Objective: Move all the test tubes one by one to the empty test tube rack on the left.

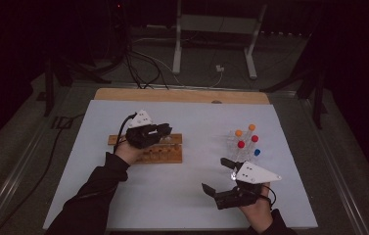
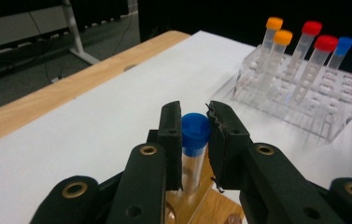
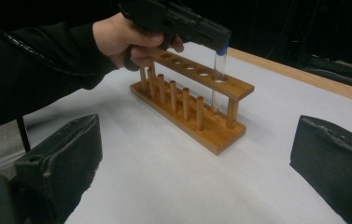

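Blue-capped tube point(image 2: 195, 135) in end rack point(image 3: 197, 100) hole.

A wooden table point(image 1: 182, 95) carries a white sheet point(image 1: 192, 191) that covers nearly all of its top. On the sheet stand a wooden rack point(image 1: 165, 154) at the left and a clear plastic rack point(image 2: 304, 100) at the right, well apart.

Clear plastic rack point(image 2: 323, 100) with orange-, red- and blue-capped tubes point(image 2: 325, 44); white table point(image 1: 196, 181).
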A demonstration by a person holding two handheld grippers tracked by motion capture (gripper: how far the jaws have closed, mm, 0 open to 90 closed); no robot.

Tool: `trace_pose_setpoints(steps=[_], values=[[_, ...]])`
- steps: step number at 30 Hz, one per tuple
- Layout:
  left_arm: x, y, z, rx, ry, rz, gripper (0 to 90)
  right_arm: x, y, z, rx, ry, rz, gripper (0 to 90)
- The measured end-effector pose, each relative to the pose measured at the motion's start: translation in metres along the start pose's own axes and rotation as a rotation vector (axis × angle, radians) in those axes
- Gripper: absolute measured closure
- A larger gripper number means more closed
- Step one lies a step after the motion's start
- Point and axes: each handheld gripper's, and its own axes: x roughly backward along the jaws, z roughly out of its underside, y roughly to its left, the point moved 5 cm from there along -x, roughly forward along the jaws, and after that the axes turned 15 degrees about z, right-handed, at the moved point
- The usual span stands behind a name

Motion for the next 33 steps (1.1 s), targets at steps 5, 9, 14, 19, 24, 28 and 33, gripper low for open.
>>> trace_pose_setpoints(steps=[5, 9, 14, 19, 24, 28, 33], values=[[-0.004, 0.000, 0.007, 0.004, 0.019, -0.006, 77.2, 0.001, 0.000, 0.000, -0.006, -0.007, 0.001, 2.1], [-0.006, 0.000, 0.009, 0.004, 0.028, -0.007, 77.2, 0.001, -0.001, 0.000, -0.009, -0.003, -0.005, 2.1], [-0.007, 0.000, 0.008, 0.006, 0.034, 0.000, 77.0, 0.002, -0.002, -0.001, -0.016, 0.007, -0.021, 3.7], [-0.007, 0.001, 0.009, 0.020, 0.040, 0.015, 76.3, 0.008, -0.010, -0.006, -0.043, -0.011, 0.007, 5.5], [-0.005, 0.000, 0.006, 0.039, 0.041, 0.050, 64.8, 0.015, -0.023, -0.012, -0.098, -0.019, 0.002, 1.0], [0.003, -0.007, -0.001, 0.035, 0.018, 0.067, 42.1, 0.023, -0.037, -0.019, -0.081, -0.041, 0.034, 1.0], [0.018, -0.023, -0.010, 0.011, -0.012, 0.100, 14.8, 0.035, -0.063, -0.022, -0.102, -0.020, 0.148, 1.0]])
